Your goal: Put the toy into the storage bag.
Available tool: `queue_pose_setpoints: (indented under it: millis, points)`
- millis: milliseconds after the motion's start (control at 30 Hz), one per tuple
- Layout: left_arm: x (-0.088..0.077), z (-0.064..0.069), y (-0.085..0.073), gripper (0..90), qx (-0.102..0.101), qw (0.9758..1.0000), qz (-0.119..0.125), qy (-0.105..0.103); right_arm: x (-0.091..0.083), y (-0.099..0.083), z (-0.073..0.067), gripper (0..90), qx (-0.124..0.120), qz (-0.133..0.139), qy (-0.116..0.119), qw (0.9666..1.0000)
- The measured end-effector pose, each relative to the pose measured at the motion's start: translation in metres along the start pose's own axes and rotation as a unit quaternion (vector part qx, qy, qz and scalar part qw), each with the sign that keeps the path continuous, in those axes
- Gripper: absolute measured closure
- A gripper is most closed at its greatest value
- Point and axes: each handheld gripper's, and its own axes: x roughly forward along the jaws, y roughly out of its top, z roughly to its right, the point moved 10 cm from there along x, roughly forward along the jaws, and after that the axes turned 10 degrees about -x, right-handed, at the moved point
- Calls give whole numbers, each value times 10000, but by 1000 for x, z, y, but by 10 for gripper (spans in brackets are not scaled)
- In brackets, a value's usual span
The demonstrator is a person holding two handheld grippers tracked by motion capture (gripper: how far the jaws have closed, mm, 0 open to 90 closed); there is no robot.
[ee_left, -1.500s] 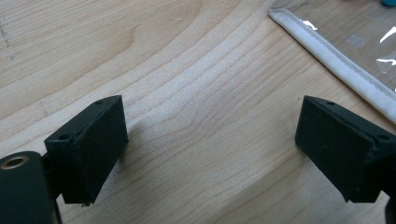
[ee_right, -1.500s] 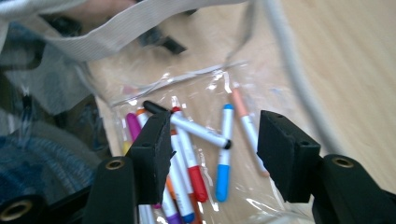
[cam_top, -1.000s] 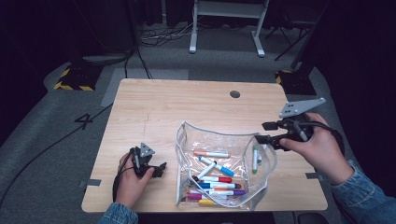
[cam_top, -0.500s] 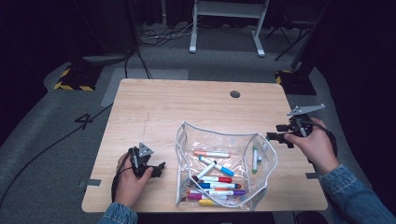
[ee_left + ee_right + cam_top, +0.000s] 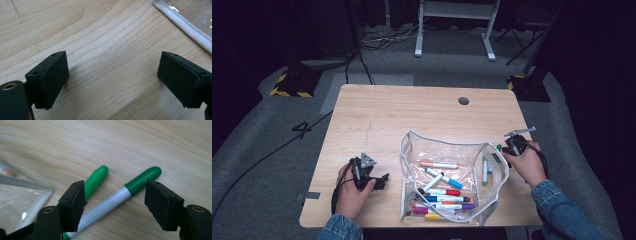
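Observation:
A clear zip pouch [image 5: 452,180] lies open on the wooden table [image 5: 412,110] with several coloured markers inside, one of them a green marker [image 5: 484,170] by its right wall. My right gripper [image 5: 503,151] is low over the table just right of the pouch. Its jaws have just been opening and now stand open [image 5: 117,195] astride a white marker with a dark green cap [image 5: 110,202], without pressing on it. A lighter green marker [image 5: 96,180] lies beside that one. My left gripper [image 5: 377,179] rests left of the pouch, open [image 5: 112,72] over bare wood.
The pouch's white zip edge [image 5: 185,27] runs close to the left gripper. A round cable hole [image 5: 463,100] sits near the table's far edge. The table's right edge is just beyond my right hand. Cables and a stand's feet [image 5: 452,45] lie on the floor behind.
My right hand has sunk from above the pouch's right rim down to the tabletop beside it, and its jaws stand wider. The left hand has stayed put.

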Motion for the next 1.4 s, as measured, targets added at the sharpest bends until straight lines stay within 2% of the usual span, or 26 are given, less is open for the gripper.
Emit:
queue_pose_setpoints:
  millis: [133, 200, 233, 333, 433, 533, 900, 1000, 1067, 1267, 1400]
  points:
    - [0, 0, 0, 104, -1, 10000, 1, 1, 11, -11, 4, 339, 96, -106, -21, 9999]
    - [0, 0, 0, 105, 0, 10000, 0, 1, 12, -18, 7, 388, 147, -185, -47, 9997]
    - [0, 0, 0, 104, 0, 10000, -1, 1, 11, -19, 11, 429, 81, -165, -135, 9997]
    - [0, 0, 0, 105, -4, 10000, -5, 5, 5, -28, 21, 623, -54, -377, -312, 9988]
    - [0, 0, 0, 104, -1, 10000, -4, 7, 0, -33, 26, 756, -1, -423, -332, 9986]
    - [0, 0, 0, 104, -1, 10000, -4, 7, -1, -35, 28, 769, 29, -375, -294, 9989]
    - [0, 0, 0, 104, 0, 10000, 0, 3, -2, -36, 28, 775, 63, -536, -295, 9981]
    - [0, 0, 0, 104, -1, 10000, 2, 2, -3, -36, 28, 775, 121, -611, -98, 9980]
    - [0, 0, 0, 104, 0, 10000, 1, 2, -7, -34, 27, 776, 172, -556, -10, 9983]
    - [0, 0, 0, 104, 1, 10000, 0, 4, -40, -14, 24, 775, -4, -312, 61, 9995]
    - [0, 0, 0, 104, 2, 10000, 1, 4, -65, 0, 16, 775, -289, -233, 134, 9992]
